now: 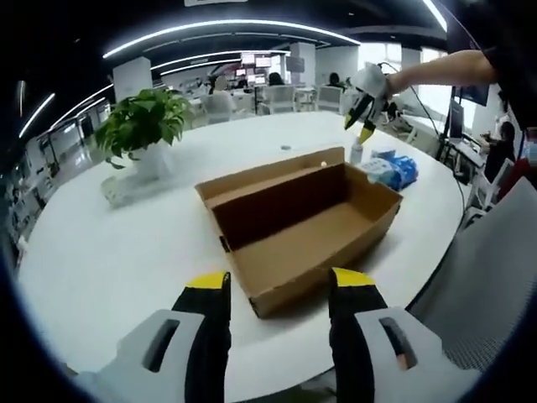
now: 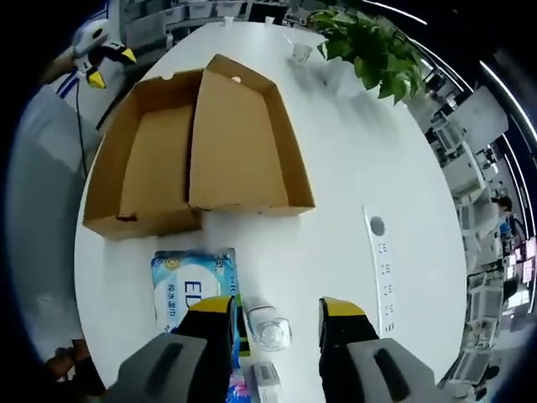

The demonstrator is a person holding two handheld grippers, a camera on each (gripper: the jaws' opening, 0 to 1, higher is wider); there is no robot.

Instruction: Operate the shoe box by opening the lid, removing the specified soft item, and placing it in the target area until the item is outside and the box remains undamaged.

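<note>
A brown cardboard shoe box (image 1: 294, 239) lies open on the white table, its lid (image 1: 273, 180) folded back and its inside bare. Past its far right corner rests a blue soft pack (image 1: 393, 170). My left gripper (image 1: 280, 280) hovers open in front of the box's near end. A hand holds my right gripper (image 1: 361, 124) high above the pack. In the right gripper view, the open right gripper (image 2: 275, 306) looks down on the blue pack (image 2: 195, 290), the box (image 2: 155, 164) and its lid (image 2: 239, 143). The left gripper (image 2: 112, 67) is beyond the box.
A small clear bottle (image 2: 268, 329) stands beside the pack, under my right jaws. A potted plant (image 1: 143, 126) sits at the table's far side. A socket strip (image 2: 382, 269) is set into the tabletop (image 2: 352, 168). A grey chair (image 1: 487, 277) is at the table's edge.
</note>
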